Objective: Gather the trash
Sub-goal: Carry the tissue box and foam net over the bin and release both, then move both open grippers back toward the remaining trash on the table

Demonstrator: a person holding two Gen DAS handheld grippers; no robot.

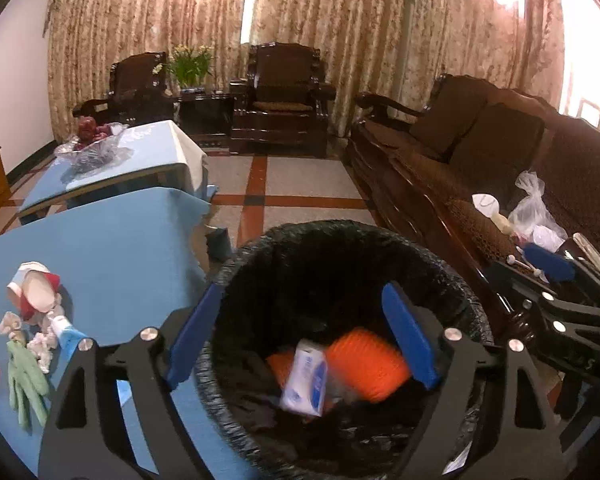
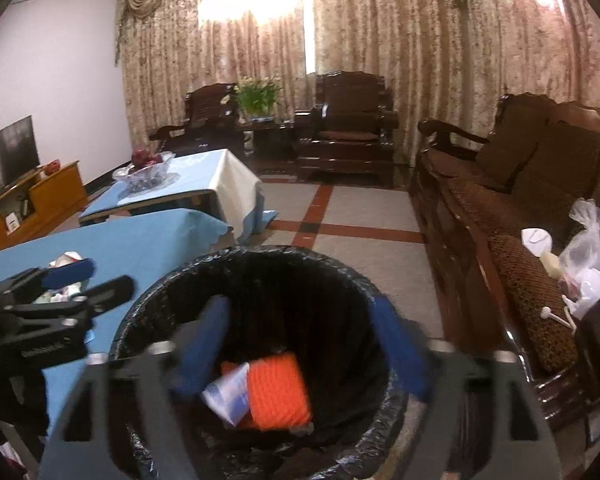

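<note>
A bin lined with a black bag [image 1: 260, 248] [image 2: 148, 304] stands on the floor between the blue table and the sofa. Inside lie an orange net piece [image 1: 368, 364] [image 2: 278, 390] and a white-blue packet [image 1: 306, 380] [image 2: 228, 394]. My left gripper [image 1: 300, 340] is open and empty over the bin mouth. My right gripper [image 2: 300, 348] is open and empty over the bin too. On the table lie a crushed red-white cup [image 1: 36, 292], a green glove [image 1: 26, 380] and crumpled scraps [image 1: 40, 344]. On the sofa lie a plastic bag [image 1: 534, 208] [image 2: 588, 248] and white litter [image 1: 485, 202].
A blue-covered table [image 1: 120, 248] [image 2: 140, 240] is left of the bin. A second table holds a glass fruit bowl [image 1: 94, 148] [image 2: 148, 172]. A dark wooden sofa [image 1: 440, 168] [image 2: 480, 200] runs along the right. Armchairs [image 1: 284, 96] and a plant [image 1: 188, 64] stand by the curtains.
</note>
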